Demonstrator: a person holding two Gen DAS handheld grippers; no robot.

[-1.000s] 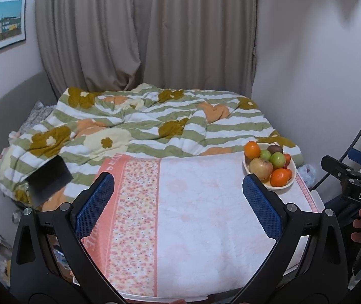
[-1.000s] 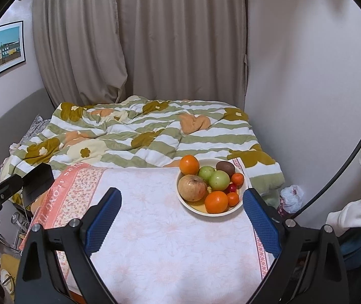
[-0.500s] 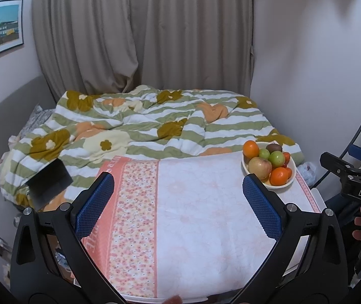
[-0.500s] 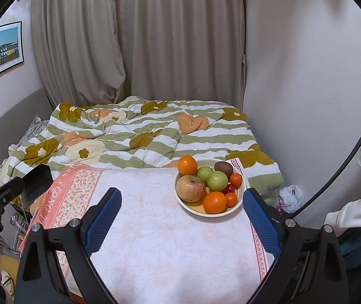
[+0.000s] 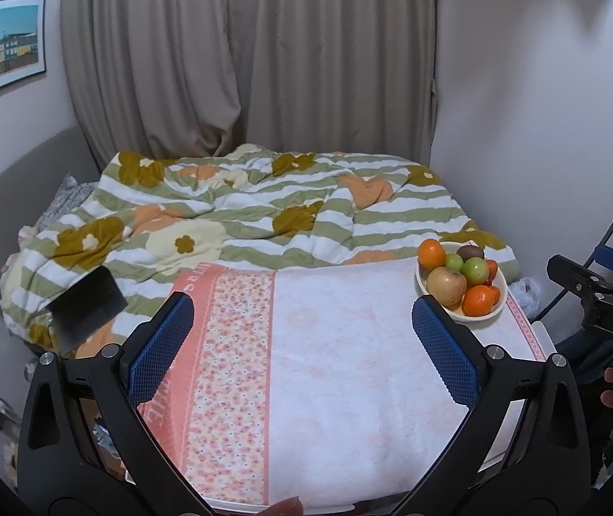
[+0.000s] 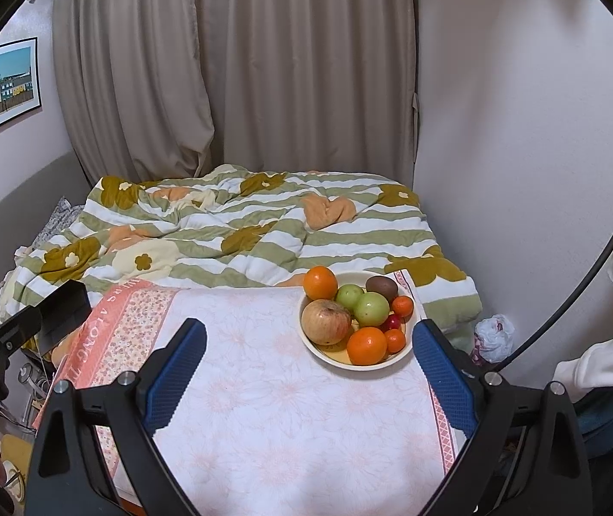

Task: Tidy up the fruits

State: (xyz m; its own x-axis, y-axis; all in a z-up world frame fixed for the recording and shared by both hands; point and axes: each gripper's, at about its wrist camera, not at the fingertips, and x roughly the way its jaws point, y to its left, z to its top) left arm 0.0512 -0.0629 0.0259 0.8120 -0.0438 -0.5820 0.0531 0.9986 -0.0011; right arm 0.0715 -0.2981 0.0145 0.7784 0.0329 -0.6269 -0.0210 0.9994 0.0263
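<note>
Oranges (image 6: pixel 320 282) two, apple (image 6: pixel 326 321) one

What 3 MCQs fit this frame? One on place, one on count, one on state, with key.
1. Where does the fruit bowl sit on the cloth-covered table?
A. far right corner
B. near left corner
C. on the quilt

2. How many large oranges are in the bowl?
A. none
B. two
C. five

3. What state is the right tool in?
A. shut on an apple
B. open, holding nothing
C. shut on the bowl

Key:
1 A: the bowl is at the far right of the table in both views.
2 B: one orange at the back, one orange at the front.
3 B: its blue pads stand wide apart with only cloth between them.
</note>
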